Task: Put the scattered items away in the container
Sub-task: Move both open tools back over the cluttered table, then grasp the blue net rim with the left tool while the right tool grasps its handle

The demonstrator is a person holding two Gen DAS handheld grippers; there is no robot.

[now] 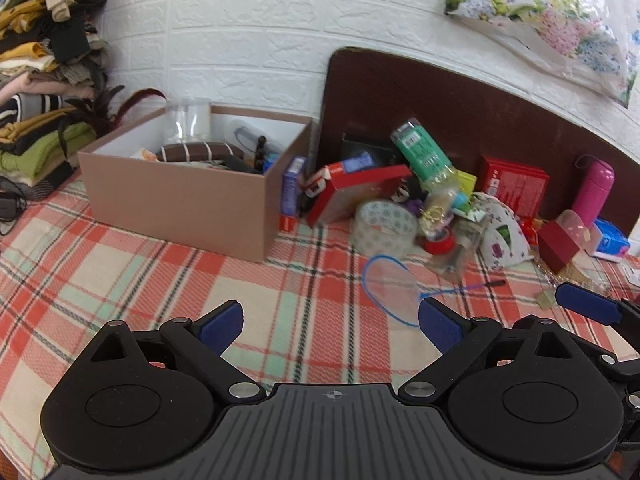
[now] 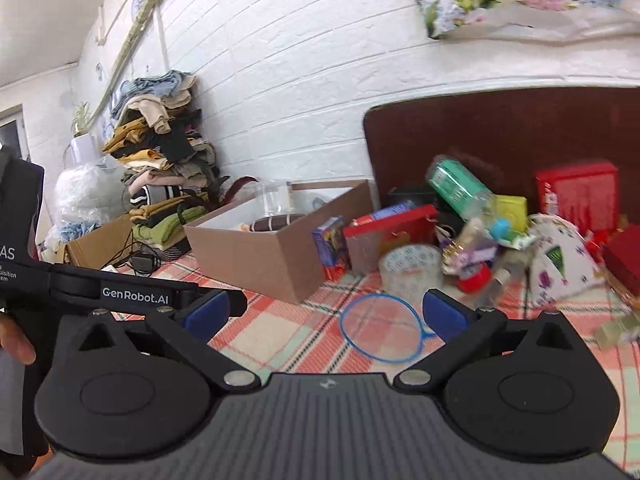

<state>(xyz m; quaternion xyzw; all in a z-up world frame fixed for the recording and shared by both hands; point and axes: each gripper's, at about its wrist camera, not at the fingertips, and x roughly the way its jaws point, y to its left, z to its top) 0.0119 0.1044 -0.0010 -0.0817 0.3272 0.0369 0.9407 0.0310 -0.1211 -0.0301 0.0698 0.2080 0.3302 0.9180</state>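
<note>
A brown cardboard box stands on the plaid cloth at the left, holding a striped brown item and a clear jar. It also shows in the right wrist view. A pile of scattered items lies to its right: a tape roll, a green bottle, a red box, a small blue toy racket, a pink flask. My left gripper is open and empty above the cloth, short of the racket. My right gripper is open and empty; the racket lies between its fingertips.
Folded clothes are stacked at the far left against the white brick wall. A dark brown board leans behind the pile. A floral bag hangs at the upper right. The right gripper's blue finger shows at the left view's right edge.
</note>
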